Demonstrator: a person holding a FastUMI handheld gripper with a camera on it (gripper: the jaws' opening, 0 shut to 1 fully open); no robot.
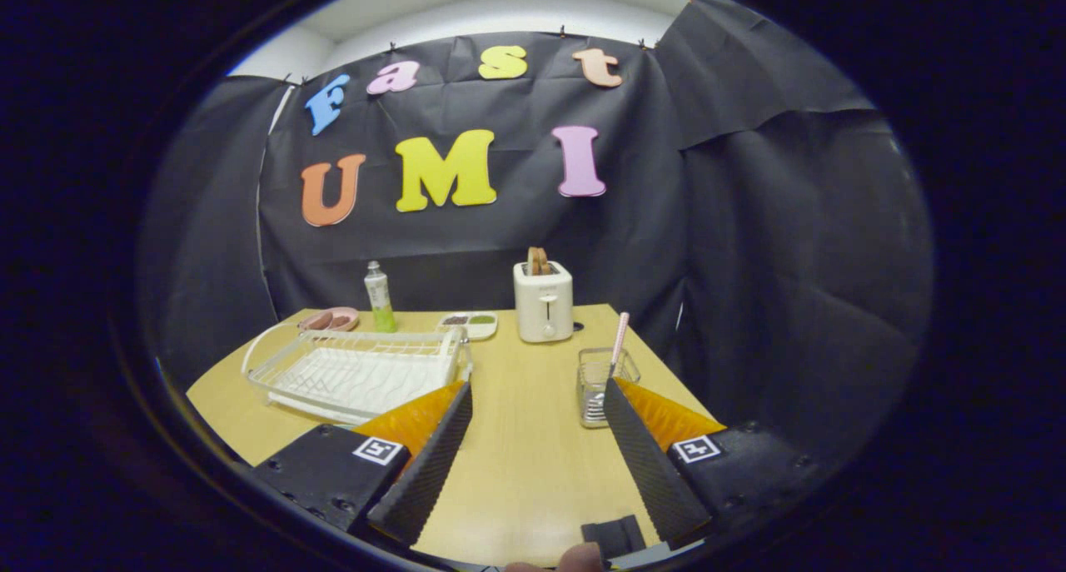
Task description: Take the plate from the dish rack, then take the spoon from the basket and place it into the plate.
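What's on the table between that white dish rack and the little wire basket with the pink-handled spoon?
Bare tabletop, seen from the gripper view. The open claw frames that stretch; dish rack left, basket right.

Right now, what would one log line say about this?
gripper: open, above table | dish rack: beyond left finger | spoon: in basket | plate: not located
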